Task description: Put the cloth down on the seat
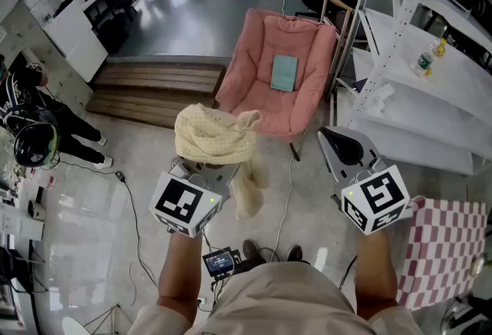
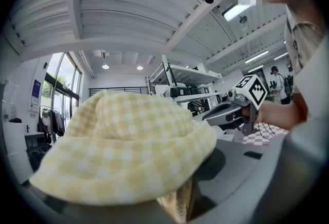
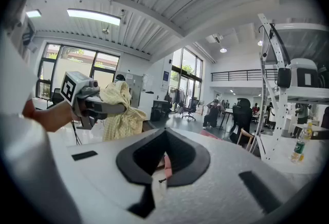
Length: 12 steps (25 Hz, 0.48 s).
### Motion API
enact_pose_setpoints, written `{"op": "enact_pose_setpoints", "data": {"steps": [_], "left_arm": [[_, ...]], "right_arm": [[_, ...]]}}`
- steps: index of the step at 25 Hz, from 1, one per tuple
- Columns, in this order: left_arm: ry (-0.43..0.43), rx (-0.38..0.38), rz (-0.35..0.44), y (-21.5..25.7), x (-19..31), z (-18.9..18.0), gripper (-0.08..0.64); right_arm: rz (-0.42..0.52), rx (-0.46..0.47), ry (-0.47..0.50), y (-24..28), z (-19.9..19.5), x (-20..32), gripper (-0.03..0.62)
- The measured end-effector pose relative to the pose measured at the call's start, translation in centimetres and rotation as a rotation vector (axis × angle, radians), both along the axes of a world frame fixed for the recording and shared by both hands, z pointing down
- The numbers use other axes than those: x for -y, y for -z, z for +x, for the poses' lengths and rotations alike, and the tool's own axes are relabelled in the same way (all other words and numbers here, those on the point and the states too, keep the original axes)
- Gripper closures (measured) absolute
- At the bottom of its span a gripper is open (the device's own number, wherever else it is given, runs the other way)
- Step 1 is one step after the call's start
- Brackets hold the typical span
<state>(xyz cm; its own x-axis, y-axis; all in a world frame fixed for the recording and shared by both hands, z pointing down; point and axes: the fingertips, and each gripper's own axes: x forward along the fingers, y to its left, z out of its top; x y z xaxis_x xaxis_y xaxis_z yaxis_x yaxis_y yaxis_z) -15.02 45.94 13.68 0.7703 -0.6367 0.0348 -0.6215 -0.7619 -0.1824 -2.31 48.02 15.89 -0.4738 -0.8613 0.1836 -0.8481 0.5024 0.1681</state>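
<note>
A yellow checked cloth (image 1: 209, 136) is bunched over the front of my left gripper (image 1: 206, 166), with one end hanging down below it. In the left gripper view the cloth (image 2: 123, 151) drapes over the jaws and hides them, and a fold is pinched between them. The pink padded seat (image 1: 265, 99) stands on the floor ahead and slightly right, with a teal flat thing (image 1: 284, 72) on its back cushion. My right gripper (image 1: 339, 143) hovers to the right of the cloth, shut and empty. In the right gripper view its dark pads (image 3: 154, 153) meet.
Low wooden steps (image 1: 157, 87) lie left of the seat. A white shelving rack (image 1: 419, 107) stands to the right, with a wooden chair (image 1: 343, 18) behind it. A pink and white checked cloth (image 1: 443, 249) lies lower right. A person (image 1: 54, 122) stands far left. Cables run over the floor.
</note>
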Motion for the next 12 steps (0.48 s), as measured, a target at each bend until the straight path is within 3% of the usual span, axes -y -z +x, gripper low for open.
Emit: {"op": "enact_pose_setpoints", "data": {"steps": [12], "left_arm": [[-0.021, 0.001, -0.007, -1.1, 2.7, -2.6, 0.419]], "right_arm": [[-0.009, 0.005, -0.02, -0.5, -2.0, 2.5, 0.601]]}}
